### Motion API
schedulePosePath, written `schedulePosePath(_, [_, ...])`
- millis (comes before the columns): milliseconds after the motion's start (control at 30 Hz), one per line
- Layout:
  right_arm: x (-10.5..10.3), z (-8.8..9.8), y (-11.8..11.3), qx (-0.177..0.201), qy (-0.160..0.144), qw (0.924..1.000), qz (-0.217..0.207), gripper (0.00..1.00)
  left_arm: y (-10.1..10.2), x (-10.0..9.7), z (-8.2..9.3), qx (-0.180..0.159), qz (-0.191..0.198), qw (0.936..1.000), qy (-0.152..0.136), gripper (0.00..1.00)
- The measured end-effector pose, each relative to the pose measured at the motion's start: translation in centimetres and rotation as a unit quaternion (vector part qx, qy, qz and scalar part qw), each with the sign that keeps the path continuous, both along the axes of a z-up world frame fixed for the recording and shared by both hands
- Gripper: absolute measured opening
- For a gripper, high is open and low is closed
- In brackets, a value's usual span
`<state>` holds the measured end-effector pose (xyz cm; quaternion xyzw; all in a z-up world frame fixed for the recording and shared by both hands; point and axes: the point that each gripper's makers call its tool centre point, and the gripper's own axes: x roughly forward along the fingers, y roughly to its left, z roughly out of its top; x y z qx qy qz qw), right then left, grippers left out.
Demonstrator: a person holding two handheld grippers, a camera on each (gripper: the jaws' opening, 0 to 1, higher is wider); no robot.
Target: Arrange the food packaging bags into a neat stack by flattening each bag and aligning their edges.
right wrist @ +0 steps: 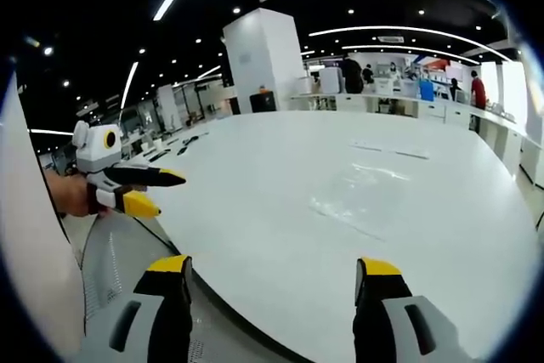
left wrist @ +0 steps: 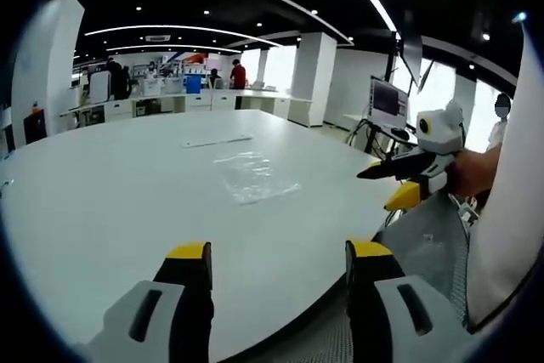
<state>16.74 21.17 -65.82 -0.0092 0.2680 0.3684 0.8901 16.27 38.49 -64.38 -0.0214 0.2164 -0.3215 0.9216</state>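
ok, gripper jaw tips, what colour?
Yellow tips on dark jaws, clearest in the right gripper view on the right gripper; same on the left gripper.

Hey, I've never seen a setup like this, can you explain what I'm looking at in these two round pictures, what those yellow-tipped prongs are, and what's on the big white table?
No robot is here. A person holds a hand-held grasping tool in each hand, and a fisheye camera rides on each tool, which is why the pictures are round.

The left gripper view looks along the left tool: its two yellow-tipped prongs rise from the bottom, spread apart with nothing between them. The other tool, held in the person's hand, comes in from the right.

The right gripper view looks along the right tool, also open and empty. There the left one appears at the left side.

Both face a large white table in an open office. On it lie clear plastic bags, flat and see-through, so counting them is hard. Farther back lies a thin pale strip I cannot identify. Nothing is held yet.
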Motion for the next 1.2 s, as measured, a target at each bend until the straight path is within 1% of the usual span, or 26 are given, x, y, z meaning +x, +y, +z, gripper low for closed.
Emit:
schedulePosePath(600, [1.3, 0.1, 0.2, -0.005, 0.001, 0.9998, 0.018, 0.81, -0.3, 0.0, 0.3, 0.002, 0.001, 1.0, -0.001, 0.62])
schedulePosePath(667, [1.6, 0.2, 0.3, -0.005, -0.003, 0.9998, 0.02, 0.81, -0.3, 0.0, 0.3, 0.003, 0.001, 1.0, -0.001, 0.63])
schedulePosePath(867, [2.5, -0.2, 0.3, -0.008, -0.004, 0.9996, 0.026, 0.8, -0.4, 0.0, 0.3, 0.004, 0.0, 1.0, 0.001, 0.62])
schedulePosePath(933, [2.9, -0.4, 0.1, -0.017, -0.012, 0.9993, 0.03, 0.79, -0.5, -0.1, 0.3, 0.005, 0.0, 1.0, -0.001, 0.62])
schedulePosePath(1033, [3.7, -0.8, -0.3, -0.02, -0.009, 0.9994, 0.028, 0.78, -0.5, -0.1, 0.4, 0.004, -0.001, 1.0, 0.001, 0.63])
schedulePosePath(1200, [5.3, -1.7, -1.3, -0.043, -0.014, 0.9985, 0.031, 0.77, -0.3, 0.0, 0.3, 0.003, 0.0, 1.0, 0.0, 0.63])
